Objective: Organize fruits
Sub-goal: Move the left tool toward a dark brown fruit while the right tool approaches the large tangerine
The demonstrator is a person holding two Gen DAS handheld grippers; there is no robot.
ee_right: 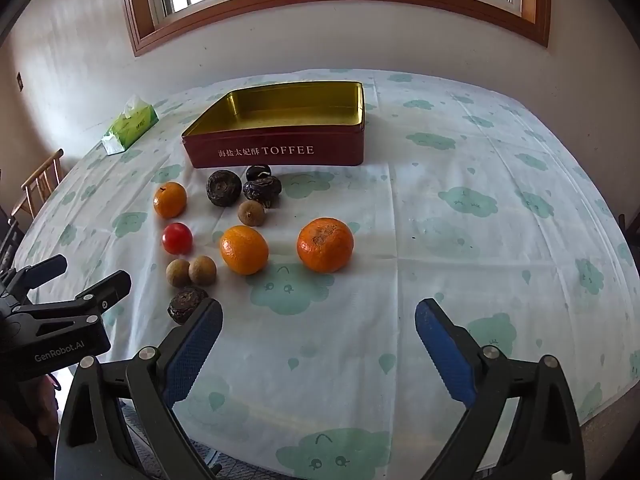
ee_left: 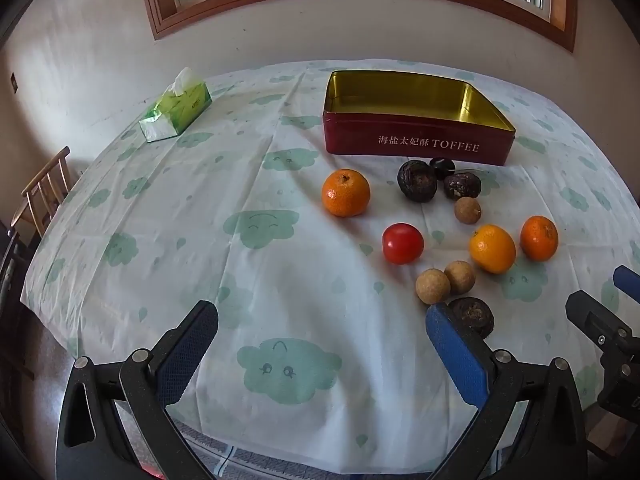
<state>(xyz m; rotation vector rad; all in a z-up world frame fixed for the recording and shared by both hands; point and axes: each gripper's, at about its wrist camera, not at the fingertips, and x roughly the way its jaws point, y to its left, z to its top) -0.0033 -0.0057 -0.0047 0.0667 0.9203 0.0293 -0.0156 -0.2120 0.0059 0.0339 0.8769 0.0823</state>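
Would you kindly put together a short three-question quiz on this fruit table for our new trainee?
1. True or false: the red toffee tin already holds fruit.
2. How many oranges lie on the tablecloth? A) two B) three C) four
3. Fill in: both the left gripper and the right gripper are ____.

Key: 1 false, the tin looks empty; 2 B; 3 open, holding nothing.

Gold-lined dark red toffee tin (ee_left: 416, 136); white tablecloth with pale green smiling clouds (ee_left: 256, 224); glossy red tomato (ee_left: 402, 243); green tissue pack (ee_left: 176, 109).
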